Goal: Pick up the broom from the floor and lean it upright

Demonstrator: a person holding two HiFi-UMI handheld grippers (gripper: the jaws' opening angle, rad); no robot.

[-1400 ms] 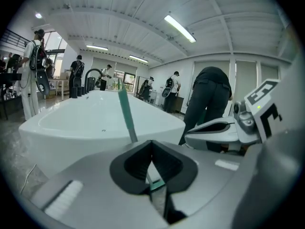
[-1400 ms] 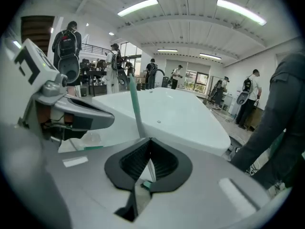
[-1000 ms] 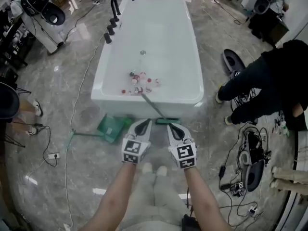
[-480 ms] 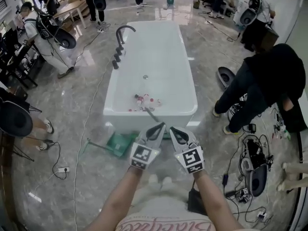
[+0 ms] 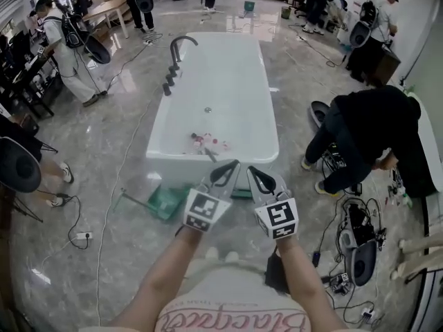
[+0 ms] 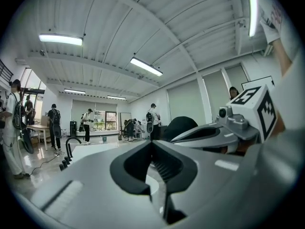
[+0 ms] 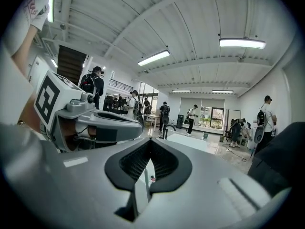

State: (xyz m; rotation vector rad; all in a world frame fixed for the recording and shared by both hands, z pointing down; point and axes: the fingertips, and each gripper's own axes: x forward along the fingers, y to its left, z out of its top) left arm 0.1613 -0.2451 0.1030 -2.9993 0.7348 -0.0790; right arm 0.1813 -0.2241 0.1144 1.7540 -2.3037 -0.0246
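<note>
The broom lies past my hands at the foot of the white bathtub. Its green head shows on the floor between my grippers, and a short stretch of its thin handle rises over the tub's near rim. My left gripper and right gripper are held side by side in the air above it, clear of it. Both point level toward the tub. In the left gripper view the left gripper has its tips together around nothing. The right gripper looks the same in its own view.
A green dustpan lies left of the broom head. Small red and white items sit in the tub, and a black faucet stands at its far left. A person in black bends at the right, above cables and gear.
Both grippers have risen together, still shut and with nothing in them. The head view has tilted up, so more of the room beyond the tub shows.
</note>
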